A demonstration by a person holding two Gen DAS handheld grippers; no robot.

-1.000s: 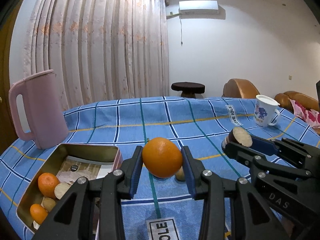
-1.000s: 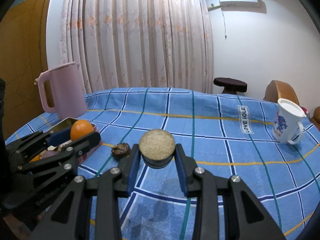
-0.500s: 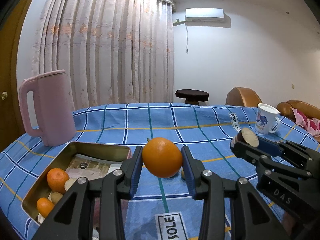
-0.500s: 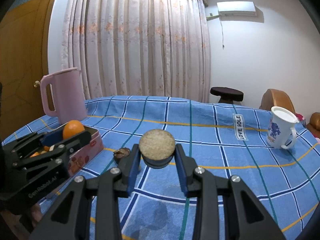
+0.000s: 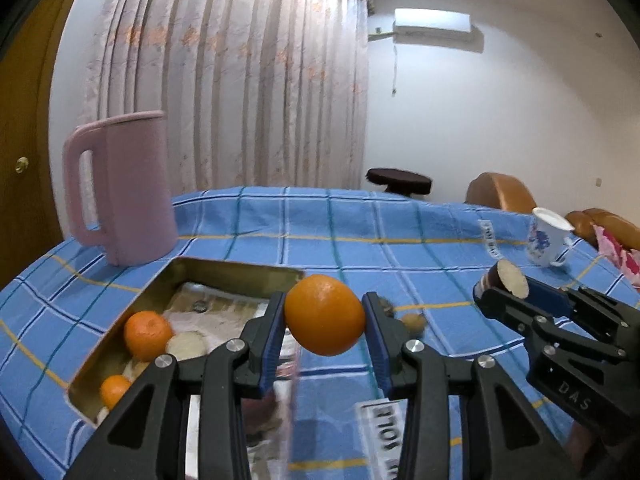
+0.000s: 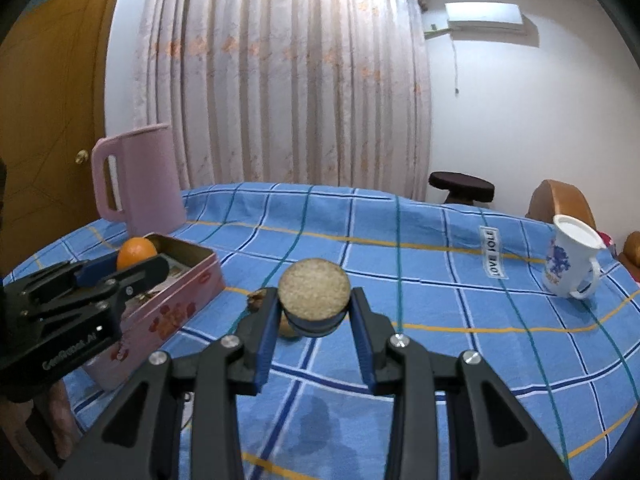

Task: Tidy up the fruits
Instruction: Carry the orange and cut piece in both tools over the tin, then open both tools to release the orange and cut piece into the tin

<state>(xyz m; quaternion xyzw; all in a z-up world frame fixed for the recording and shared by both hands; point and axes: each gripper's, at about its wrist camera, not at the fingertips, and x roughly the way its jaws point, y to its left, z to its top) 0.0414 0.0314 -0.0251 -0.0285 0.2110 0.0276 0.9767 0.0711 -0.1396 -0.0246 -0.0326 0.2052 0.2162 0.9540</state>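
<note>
Gripping an orange (image 5: 324,314), the left gripper (image 5: 324,320) hangs beside the open tin (image 5: 236,270); the right gripper (image 6: 314,312) clamps a cut fruit piece (image 6: 314,290). Pink jug (image 5: 120,188) behind, mug (image 6: 568,262) apart.

White wall (image 6: 520,120) w/ AC unit (image 6: 484,18) up high, right side. Pleated pale curtains (image 6: 280,80) far centre, wooden door (image 6: 48,100) left. Dark round stool (image 6: 461,185) & tan chair (image 6: 562,204) behind table, far right.
</note>
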